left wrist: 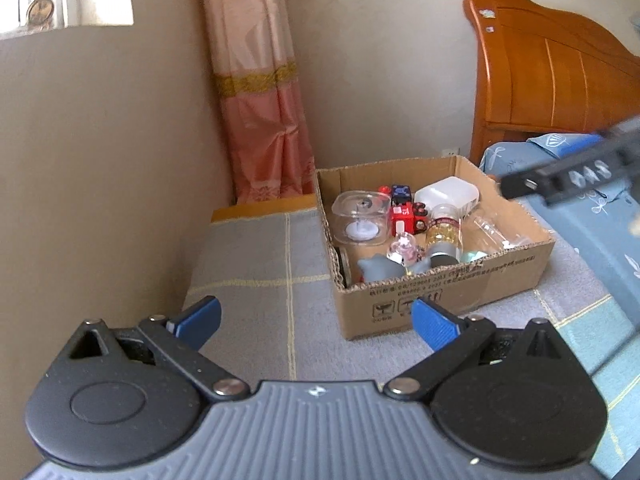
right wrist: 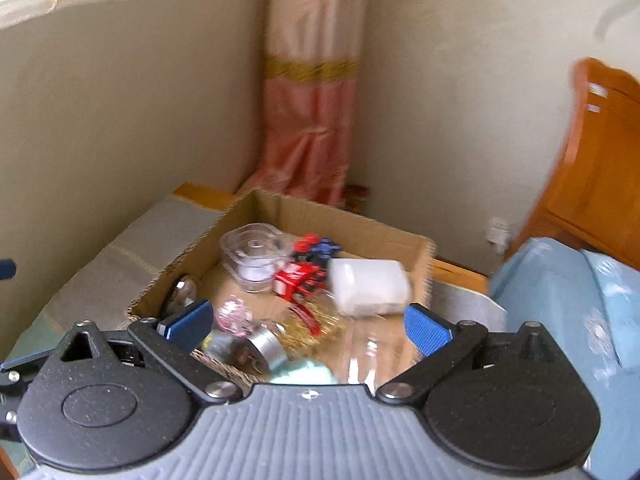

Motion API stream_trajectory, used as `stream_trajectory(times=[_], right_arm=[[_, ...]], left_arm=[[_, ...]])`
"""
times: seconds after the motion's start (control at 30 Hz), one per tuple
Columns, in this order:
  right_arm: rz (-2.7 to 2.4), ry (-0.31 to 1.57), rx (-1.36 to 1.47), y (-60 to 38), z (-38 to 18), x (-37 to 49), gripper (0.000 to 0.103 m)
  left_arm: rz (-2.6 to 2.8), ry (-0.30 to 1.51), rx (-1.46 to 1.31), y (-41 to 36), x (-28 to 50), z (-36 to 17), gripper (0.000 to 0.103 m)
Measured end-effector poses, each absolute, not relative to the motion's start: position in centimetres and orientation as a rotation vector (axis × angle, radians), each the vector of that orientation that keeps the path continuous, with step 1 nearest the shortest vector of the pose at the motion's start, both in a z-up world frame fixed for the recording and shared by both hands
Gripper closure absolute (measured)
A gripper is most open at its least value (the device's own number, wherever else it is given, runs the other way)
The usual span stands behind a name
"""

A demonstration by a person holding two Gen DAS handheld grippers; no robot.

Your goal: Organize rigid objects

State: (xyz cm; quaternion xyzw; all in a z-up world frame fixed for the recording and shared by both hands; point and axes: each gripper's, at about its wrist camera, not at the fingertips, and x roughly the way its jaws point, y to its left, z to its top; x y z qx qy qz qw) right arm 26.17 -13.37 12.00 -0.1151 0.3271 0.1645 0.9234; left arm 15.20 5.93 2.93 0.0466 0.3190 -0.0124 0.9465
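Hovering with its blue pads spread wide and nothing between them, the left hand-held gripper [left wrist: 316,320] sits low over a grey checked blanket [left wrist: 256,264], just short of the near wall of a cardboard box [left wrist: 444,300]. The right hand-held gripper [right wrist: 307,326] is likewise wide open and empty, held above the near end of the same cardboard box [right wrist: 352,220]; from the left wrist camera its dark body shows as a blur at the right edge [left wrist: 572,176], over the blue bedding [left wrist: 560,216]. All the loose things lie inside the box. At the back left is a clear plastic container [left wrist: 362,218] with a white disc in it, and just beside it a red toy vehicle [left wrist: 404,216] with a blue and black piece behind. A white plastic container [left wrist: 448,194] rests in the far right corner. Toward the front a bottle with a dark cap [left wrist: 442,240] lies on its side, with a small pink glass piece [left wrist: 404,248] to its left and a grey toy [left wrist: 380,268] against the near wall. A clear glass item [left wrist: 488,228] lies by the right wall. Behind the box hangs a pink curtain [left wrist: 260,112], and a wooden headboard [left wrist: 552,80] stands to the right.
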Motion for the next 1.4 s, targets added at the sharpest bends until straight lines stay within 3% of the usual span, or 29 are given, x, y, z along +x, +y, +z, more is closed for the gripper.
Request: stream_trajectory(times=[0.5, 1.4], right_arm=[[0.092, 0.725, -0.101, -15.1, 7.8, 14.6, 0.000], [0.105, 0.710, -0.090, -15.0, 8.4, 13.7, 0.000]], left_arm=[[-0.002, 0.723, 0.027, 3.2, 12.0, 3.1, 0.002], [0.028, 0.735, 0.046, 2.7, 11.6, 3.7, 0.002]])
